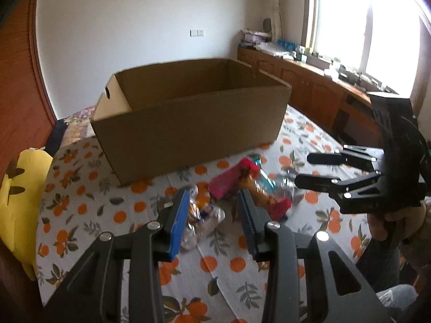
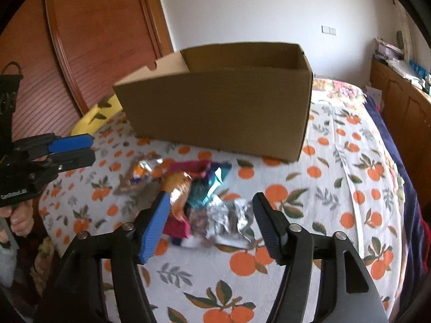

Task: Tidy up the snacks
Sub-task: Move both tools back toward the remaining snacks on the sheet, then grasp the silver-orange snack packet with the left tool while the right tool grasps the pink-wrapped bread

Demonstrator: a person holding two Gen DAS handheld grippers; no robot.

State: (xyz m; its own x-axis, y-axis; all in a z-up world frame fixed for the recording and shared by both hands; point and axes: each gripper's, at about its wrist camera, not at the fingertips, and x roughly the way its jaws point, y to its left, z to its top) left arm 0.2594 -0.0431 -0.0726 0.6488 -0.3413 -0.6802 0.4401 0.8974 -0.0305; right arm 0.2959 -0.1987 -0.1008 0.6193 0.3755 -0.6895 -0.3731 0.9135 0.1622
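Observation:
A pile of snack packets lies on the orange-print bed cover (image 2: pixel 336 188) in front of an open cardboard box (image 1: pixel 188 123) (image 2: pixel 221 113). In the pile I see a pink packet (image 1: pixel 226 183), an orange packet (image 2: pixel 179 185), a teal packet (image 2: pixel 210 188) and a crumpled silver foil packet (image 2: pixel 229 215). My left gripper (image 1: pixel 212 192) (image 2: pixel 93 149) hovers over the pile's left side, jaws narrowly apart with nothing between them. My right gripper (image 2: pixel 211 196) (image 1: pixel 301 169) stands open above the foil and teal packets, touching none. What lies inside the box is hidden.
A yellow plush cushion (image 1: pixel 18 202) (image 2: pixel 94 115) lies at the bed's left edge beside a wooden panel (image 2: pixel 94 40). Low wooden cabinets (image 1: pixel 309 86) loaded with clutter run under the window on the right. A person's hand (image 1: pixel 398 215) holds the right gripper.

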